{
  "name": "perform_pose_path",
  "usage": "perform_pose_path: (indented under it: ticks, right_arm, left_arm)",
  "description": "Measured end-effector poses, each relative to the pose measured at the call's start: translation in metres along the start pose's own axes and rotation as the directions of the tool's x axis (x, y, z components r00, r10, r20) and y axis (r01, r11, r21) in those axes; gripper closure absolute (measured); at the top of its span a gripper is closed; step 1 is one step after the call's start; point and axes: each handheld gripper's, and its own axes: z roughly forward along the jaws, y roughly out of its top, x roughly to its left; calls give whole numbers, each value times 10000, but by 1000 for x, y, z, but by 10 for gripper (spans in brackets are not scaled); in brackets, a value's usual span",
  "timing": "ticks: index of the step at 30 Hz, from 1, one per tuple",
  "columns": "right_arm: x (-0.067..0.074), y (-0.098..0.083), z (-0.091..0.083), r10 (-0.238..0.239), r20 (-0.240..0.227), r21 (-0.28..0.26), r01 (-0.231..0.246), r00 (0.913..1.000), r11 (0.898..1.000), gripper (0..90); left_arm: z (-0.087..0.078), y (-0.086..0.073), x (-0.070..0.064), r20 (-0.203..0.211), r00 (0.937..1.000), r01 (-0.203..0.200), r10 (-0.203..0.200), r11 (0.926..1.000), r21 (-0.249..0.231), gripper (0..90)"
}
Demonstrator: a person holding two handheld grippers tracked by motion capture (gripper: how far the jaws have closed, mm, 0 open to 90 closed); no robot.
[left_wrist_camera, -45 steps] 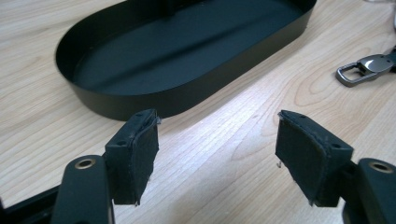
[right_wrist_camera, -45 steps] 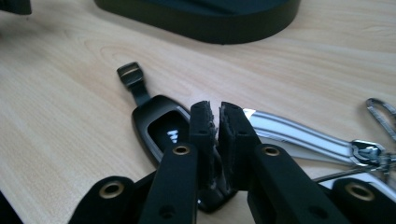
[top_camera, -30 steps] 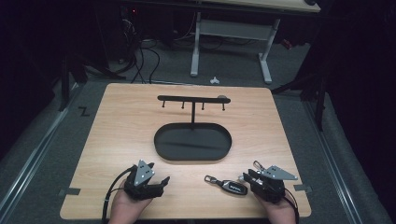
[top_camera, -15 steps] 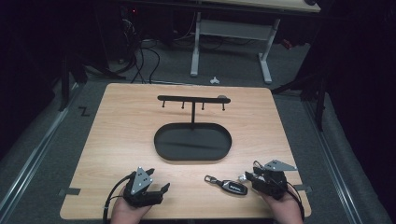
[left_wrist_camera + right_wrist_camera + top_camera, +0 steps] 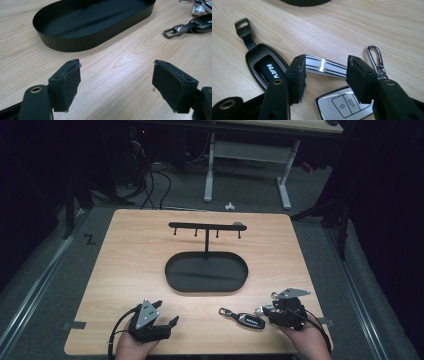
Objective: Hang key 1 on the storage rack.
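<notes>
Keys lie at lower right of the high view on your pale wooden bench (image 5: 125,255): a black car key fob with a strap loop (image 5: 249,320) and a white-and-chrome key fob with lock buttons (image 5: 342,105). Your right claw (image 5: 325,75) has just been opening, jaws straddling the chrome fob's edge without pressing. Your left claw (image 5: 116,82) gapes empty at lower left, near the black oval metal tray (image 5: 172,270).

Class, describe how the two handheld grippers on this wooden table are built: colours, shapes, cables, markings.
Both are black. The left gripper carries a grey three-cornered plate on top and trails a black cable looping off the table edge. The right gripper bears a similar grey plate and a black cable. Each has two blocky jaws faced with dark pads, with brass-coloured rivets at the joints. No markings are legible.
</notes>
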Motion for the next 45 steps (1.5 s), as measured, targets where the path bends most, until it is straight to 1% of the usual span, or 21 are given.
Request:
perform_pose_path:
  ticks: [1, 2, 5, 7, 8, 10, 11, 13, 15, 18, 20, 22, 25, 27, 30, 32, 34, 37, 43, 44, 45]
  right_arm:
    - [1, 2, 0, -256, 131, 117, 255, 9996, 9996, 470]
    - [1, 3, 0, -255, 151, 202, 252, 9996, 9995, 465]
    - [1, 10, -1, -165, 139, 610, 157, 9998, 9980, 406]
    - [-1, 15, -1, 142, 108, 759, -150, 9998, 9970, 330]
    - [-1, 17, -2, 354, 44, 837, -357, 9994, 9959, 319]
    - [-2, 22, -4, 533, -214, 927, -511, 9983, 9944, 316]
    - [-2, 24, -5, 447, -295, 1036, -414, 9986, 9938, 303]
    - [-1, 27, -4, 298, -348, 1485, -243, 9990, 9886, 276]
    - [1, 31, -3, -78, -214, 1798, 115, 9997, 9836, 248]
    - [2, 36, -2, -269, -55, 2287, 274, 9996, 9731, 237]
    - [0, 40, -2, -375, -80, 2510, 383, 9993, 9672, 237]
    - [0, 43, -1, -418, -66, 2812, 419, 9991, 9587, 237]
    - [1, 49, 1, -742, 59, 3281, 681, 9972, 9422, 232]
    - [4, 54, 3, -1013, 93, 3623, 911, 9948, 9276, 231]
    - [9, 59, 6, -1477, -42, 4081, 1366, 9890, 9027, 216]
    - [14, 63, 7, -1762, -100, 4219, 1639, 9843, 8917, 206]
    - [19, 67, 9, -1856, -281, 4318, 1794, 9822, 8840, 201]
    - [27, 73, 13, -1915, -700, 4360, 2027, 9790, 8768, 170]
    - [41, 82, 22, -2324, -918, 4427, 2487, 9683, 8615, 174]
    - [43, 83, 25, -2460, -1043, 4444, 2664, 9636, 8553, 182]
    - [45, 84, 27, -2478, -1147, 4494, 2727, 9620, 8507, 184]
  left_arm:
    - [0, 0, 0, 5, 10000, 9, -9, 10000, 13, 233]
    - [0, 0, 0, 4, 10000, 11, -11, 10000, 29, 232]
    - [0, 0, 0, 18, 10000, 5, -5, 10000, 26, 233]
    - [0, 0, 0, 29, 10000, -18, 18, 10000, 19, 232]
    - [0, 0, 0, 50, 10000, -18, 18, 10000, 28, 232]
    - [0, -1, 1, 89, 10000, -10, 10, 10000, 52, 232]
    - [0, -1, 1, 104, 9999, -13, 12, 10000, 66, 233]
    - [1, -1, 1, 135, 9999, -15, 13, 10000, 94, 233]
    - [1, -1, 1, 159, 9999, -10, 9, 10000, 88, 232]
    - [1, -1, 1, 210, 9998, -39, 37, 9999, 101, 233]
    - [2, -2, 0, 272, 9996, -57, 52, 9999, 156, 233]
    - [3, -2, -1, 315, 9994, -118, 111, 9997, 208, 233]
    - [4, -2, -2, 384, 9990, -228, 217, 9993, 284, 233]
    - [4, -2, -3, 392, 9989, -287, 275, 9991, 307, 233]
    - [4, -2, -2, 401, 9988, -293, 280, 9990, 325, 233]
    - [3, -2, -1, 382, 9990, -239, 227, 9992, 307, 233]
    - [3, -2, 0, 397, 9990, -198, 186, 9993, 312, 233]
    - [3, -2, 1, 423, 9989, -234, 221, 9993, 303, 233]
    - [2, -2, 2, 476, 9985, -283, 266, 9990, 335, 233]
    - [3, -2, 2, 481, 9985, -291, 275, 9990, 331, 233]
    - [3, -2, 2, 491, 9984, -313, 295, 9989, 358, 233]
